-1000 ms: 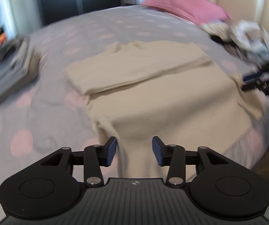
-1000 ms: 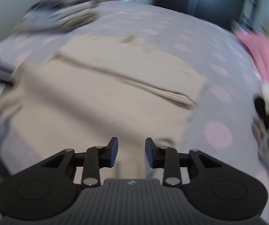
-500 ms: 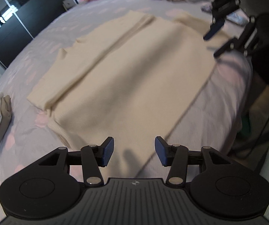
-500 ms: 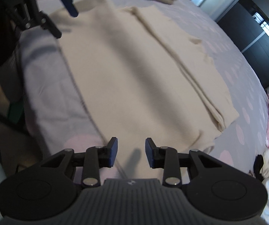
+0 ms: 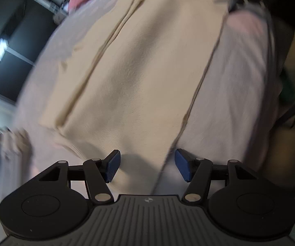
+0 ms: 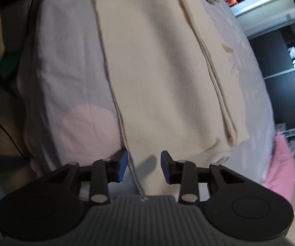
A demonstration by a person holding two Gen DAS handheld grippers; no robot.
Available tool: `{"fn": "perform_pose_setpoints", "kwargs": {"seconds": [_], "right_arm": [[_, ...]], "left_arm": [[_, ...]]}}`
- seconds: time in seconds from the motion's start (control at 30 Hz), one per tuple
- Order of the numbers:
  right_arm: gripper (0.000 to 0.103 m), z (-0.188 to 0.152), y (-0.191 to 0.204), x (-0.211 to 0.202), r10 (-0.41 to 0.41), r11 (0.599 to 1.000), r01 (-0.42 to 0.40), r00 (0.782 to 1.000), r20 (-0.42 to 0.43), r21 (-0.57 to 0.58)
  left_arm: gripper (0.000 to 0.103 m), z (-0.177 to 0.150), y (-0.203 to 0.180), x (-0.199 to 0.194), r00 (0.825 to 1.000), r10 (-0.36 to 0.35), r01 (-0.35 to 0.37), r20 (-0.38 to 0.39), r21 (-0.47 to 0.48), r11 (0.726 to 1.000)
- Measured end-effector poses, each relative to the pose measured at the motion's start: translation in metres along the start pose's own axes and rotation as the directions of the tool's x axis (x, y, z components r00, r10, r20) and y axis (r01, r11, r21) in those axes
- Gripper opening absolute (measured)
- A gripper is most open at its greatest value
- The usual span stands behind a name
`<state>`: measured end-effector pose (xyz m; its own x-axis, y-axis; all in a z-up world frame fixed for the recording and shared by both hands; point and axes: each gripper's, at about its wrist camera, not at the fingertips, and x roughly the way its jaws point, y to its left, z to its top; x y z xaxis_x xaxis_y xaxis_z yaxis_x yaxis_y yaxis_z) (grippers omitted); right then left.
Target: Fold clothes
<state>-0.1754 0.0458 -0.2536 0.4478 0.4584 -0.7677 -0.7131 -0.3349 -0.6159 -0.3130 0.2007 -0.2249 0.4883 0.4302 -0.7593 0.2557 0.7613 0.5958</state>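
garment: cream knitted top (image 5: 139, 78) lying flat on grey pink-dotted bedspread (image 6: 69, 65) | left gripper (image 5: 147, 165): fingers gaping wide, straddling garment's near edge | right gripper (image 6: 144, 168): fingers parted, straddling same edge

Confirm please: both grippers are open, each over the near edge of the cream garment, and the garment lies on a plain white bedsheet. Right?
Not quite. The bedsheet is light grey with pink dots, as the right wrist view shows. The left gripper and right gripper are open over the cream garment's near edge.
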Motion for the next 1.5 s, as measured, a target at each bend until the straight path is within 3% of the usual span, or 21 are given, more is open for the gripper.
{"fn": "perform_pose_setpoints", "kwargs": {"seconds": [0.2,0.27,0.3,0.37,0.43,0.53,0.7,0.77,0.9,1.1,1.23,1.37,1.5], "right_arm": [[0.035,-0.013,0.000,0.012,-0.085,0.996,0.082,0.991,-0.102,-0.027],[0.031,-0.016,-0.002,0.013,-0.076,0.997,0.075,0.991,-0.112,-0.010],[0.021,-0.018,-0.003,0.014,-0.071,0.997,0.071,0.991,-0.116,-0.001],[0.010,-0.018,0.001,0.011,-0.078,0.997,0.075,0.991,-0.107,-0.024],[0.007,-0.018,0.000,0.008,-0.086,0.996,0.085,0.992,-0.096,-0.023],[0.006,-0.018,-0.013,0.001,-0.113,0.992,0.117,0.990,-0.082,0.042],[0.005,-0.018,-0.042,-0.018,-0.201,0.960,0.204,0.979,-0.035,0.189],[0.005,-0.016,-0.056,-0.030,-0.259,0.935,0.254,0.966,-0.014,0.248],[0.005,-0.012,-0.084,-0.057,-0.352,0.870,0.324,0.936,0.009,0.371],[0.005,-0.011,-0.104,-0.092,-0.405,0.804,0.353,0.914,0.005,0.478],[0.005,-0.008,-0.117,-0.099,-0.435,0.787,0.374,0.900,0.012,0.490],[0.005,-0.004,-0.141,-0.091,-0.443,0.785,0.375,0.896,0.025,0.493],[0.005,-0.004,-0.152,-0.087,-0.436,0.800,0.367,0.899,0.039,0.474]], "left_arm": [[0.030,-0.006,-0.019,0.013,0.987,0.145,-0.133,-0.064,0.161,0.978],[0.025,-0.008,-0.014,0.015,0.987,0.139,-0.127,-0.078,0.135,0.983],[0.022,-0.007,-0.011,0.015,0.989,0.124,-0.115,-0.081,0.108,0.988],[0.012,-0.004,-0.004,0.012,0.991,0.111,-0.106,-0.077,0.067,0.992],[0.009,0.000,0.009,0.006,0.994,0.090,-0.092,-0.068,-0.034,0.995],[0.007,0.000,0.038,-0.003,0.998,0.050,-0.059,-0.043,-0.260,0.964],[0.007,-0.006,0.085,-0.032,0.990,0.121,-0.074,0.066,-0.491,0.868],[0.007,-0.005,0.099,-0.046,0.981,0.163,-0.081,0.105,-0.542,0.836],[0.007,0.006,0.116,-0.077,0.967,0.212,-0.091,0.138,-0.594,0.799],[0.007,0.005,0.146,-0.097,0.956,0.220,-0.023,0.194,-0.698,0.716],[0.007,0.005,0.160,-0.104,0.953,0.217,0.004,0.211,-0.727,0.686],[0.007,0.009,0.180,-0.094,0.958,0.185,0.040,0.220,-0.738,0.673],[0.007,0.022,0.204,-0.079,0.963,0.158,0.043,0.218,-0.704,0.709]]}}
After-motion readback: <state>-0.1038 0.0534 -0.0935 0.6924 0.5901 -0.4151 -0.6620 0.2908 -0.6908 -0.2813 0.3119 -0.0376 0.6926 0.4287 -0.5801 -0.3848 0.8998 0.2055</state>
